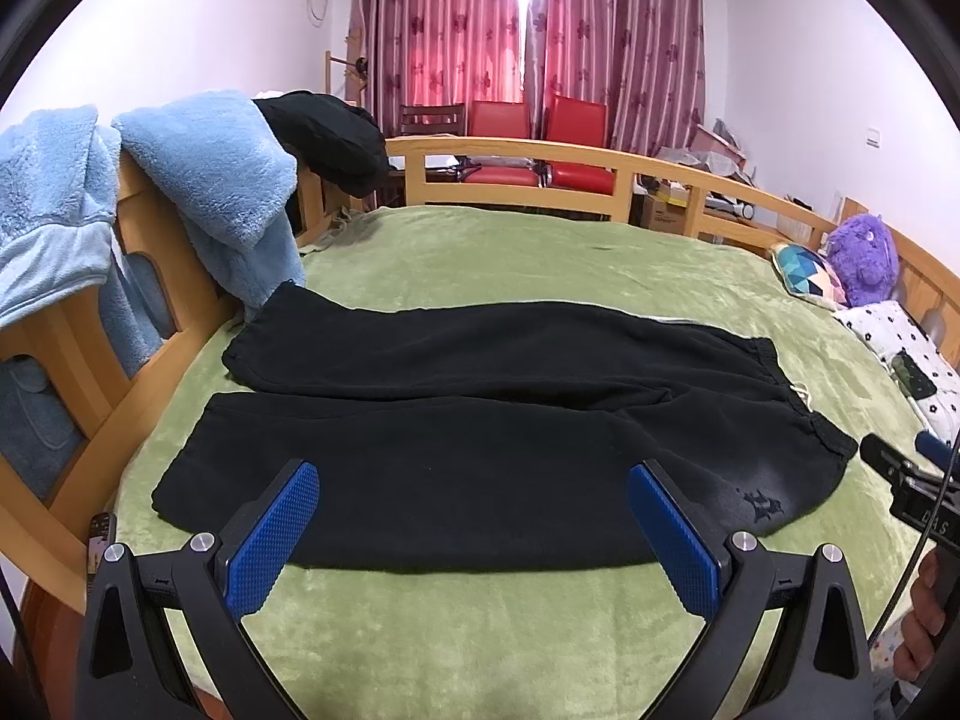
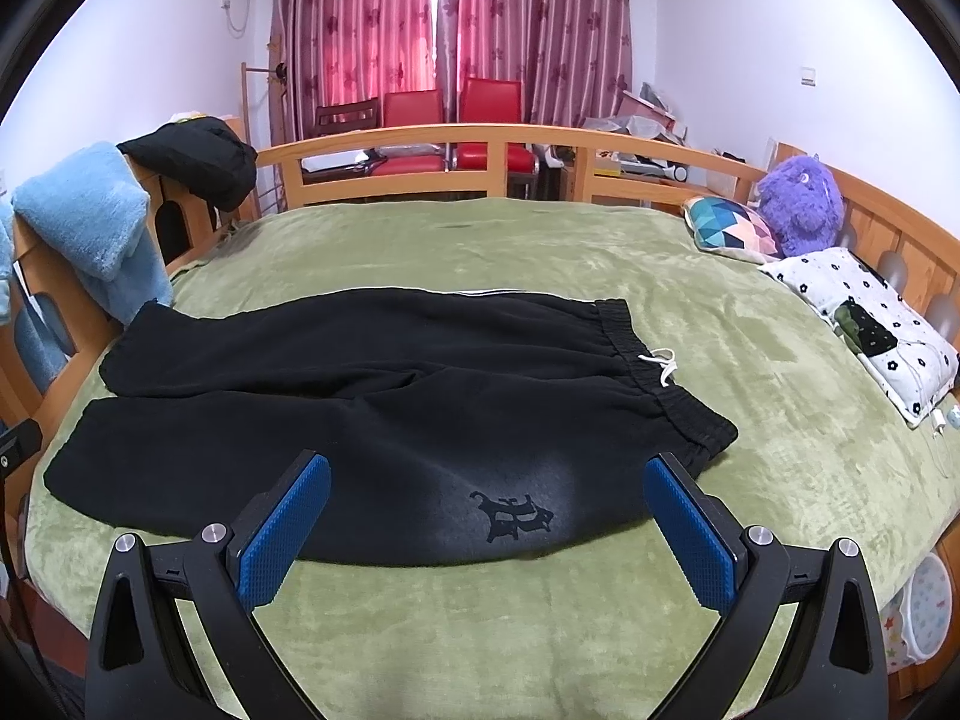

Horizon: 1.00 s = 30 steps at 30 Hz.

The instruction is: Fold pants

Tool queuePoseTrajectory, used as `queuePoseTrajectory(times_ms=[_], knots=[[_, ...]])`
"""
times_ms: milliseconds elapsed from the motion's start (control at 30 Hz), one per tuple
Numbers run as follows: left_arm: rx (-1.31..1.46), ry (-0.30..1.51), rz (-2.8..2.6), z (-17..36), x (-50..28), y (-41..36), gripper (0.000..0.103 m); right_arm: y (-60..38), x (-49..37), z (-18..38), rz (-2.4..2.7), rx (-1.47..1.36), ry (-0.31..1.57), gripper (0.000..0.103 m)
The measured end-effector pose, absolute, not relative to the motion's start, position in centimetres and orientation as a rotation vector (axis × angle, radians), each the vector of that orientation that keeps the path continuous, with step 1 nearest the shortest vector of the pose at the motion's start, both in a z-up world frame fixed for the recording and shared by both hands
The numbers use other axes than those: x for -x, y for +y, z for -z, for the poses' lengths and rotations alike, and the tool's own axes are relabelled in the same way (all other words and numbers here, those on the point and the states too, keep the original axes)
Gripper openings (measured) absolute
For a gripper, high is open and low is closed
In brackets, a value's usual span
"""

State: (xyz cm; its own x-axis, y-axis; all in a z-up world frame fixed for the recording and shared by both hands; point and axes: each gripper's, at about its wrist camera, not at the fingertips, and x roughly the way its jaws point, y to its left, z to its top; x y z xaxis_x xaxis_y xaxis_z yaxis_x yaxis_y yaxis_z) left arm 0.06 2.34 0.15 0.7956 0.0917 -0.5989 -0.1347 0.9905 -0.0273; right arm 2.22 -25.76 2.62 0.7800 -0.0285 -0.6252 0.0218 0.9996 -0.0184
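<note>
A wide bed with a green blanket (image 2: pixel 480 252) fills most of both views, and a wooden bed rail (image 2: pixel 420 141) runs around its far and left sides. The black pants (image 2: pixel 360 396) lie flat on the near half of the blanket. Their legs point to the left and the elastic waistband (image 2: pixel 654 384) is on the right. The two legs lie side by side, the far one a little over the near one at the crotch. A white drawstring (image 2: pixel 660 363) rests on the waistband, and a dark letter logo (image 2: pixel 510 516) is printed on the near leg close to the waist.

A light blue fleece garment (image 1: pixel 210 180) hangs over the left rail and its lower end touches the far leg cuff. A black garment (image 1: pixel 330 138) lies on the rail behind it. At the far right are a purple plush toy (image 2: pixel 798 204), a patterned cushion (image 2: pixel 729 225) and a white pillow with flowers (image 2: pixel 864 324). Red chairs (image 2: pixel 456 120) stand behind the bed in front of the pink curtains (image 2: pixel 444 18).

The left gripper (image 1: pixel 474 504) stands over the near edge of the near leg, jaws spread wide, holding nothing. The right gripper (image 2: pixel 489 501) is above the logo, also spread wide and empty. A hand (image 1: pixel 924 624) shows at the right edge of the left wrist view.
</note>
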Motion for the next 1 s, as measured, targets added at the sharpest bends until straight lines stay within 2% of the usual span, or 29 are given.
queuePoseTrajectory(times_ms=[133,300,400,467,500,700,1000], knots=[[0.071,0.655,-0.139,0.9,-1.3,2.3,0.103,-25.8,-3.3,-1.0,-0.002,-0.022,0.699,0.102],[0.024,0.713,-0.143,4.3,-3.6,2.0,0.103,-25.8,-6.2,4.2,-0.001,0.006,0.794,0.102],[-0.007,0.768,-0.151,7.3,-4.9,2.1,0.103,-26.0,-7.8,7.7,0.003,0.024,0.877,0.098],[-0.001,0.802,-0.141,9.2,-5.3,2.4,0.103,-26.1,-8.9,9.8,0.033,0.035,0.96,0.089],[0.014,0.826,-0.132,10.3,-5.5,2.7,0.103,-26.2,-9.4,10.6,0.03,0.032,0.994,0.089],[0.124,0.936,-0.143,15.3,-6.8,5.1,0.099,-26.8,-9.8,13.3,0.026,0.004,1.046,0.089],[0.218,0.962,-0.138,17.2,-7.4,7.3,0.099,-28.2,-10.4,17.1,0.021,-0.03,1.123,0.089]])
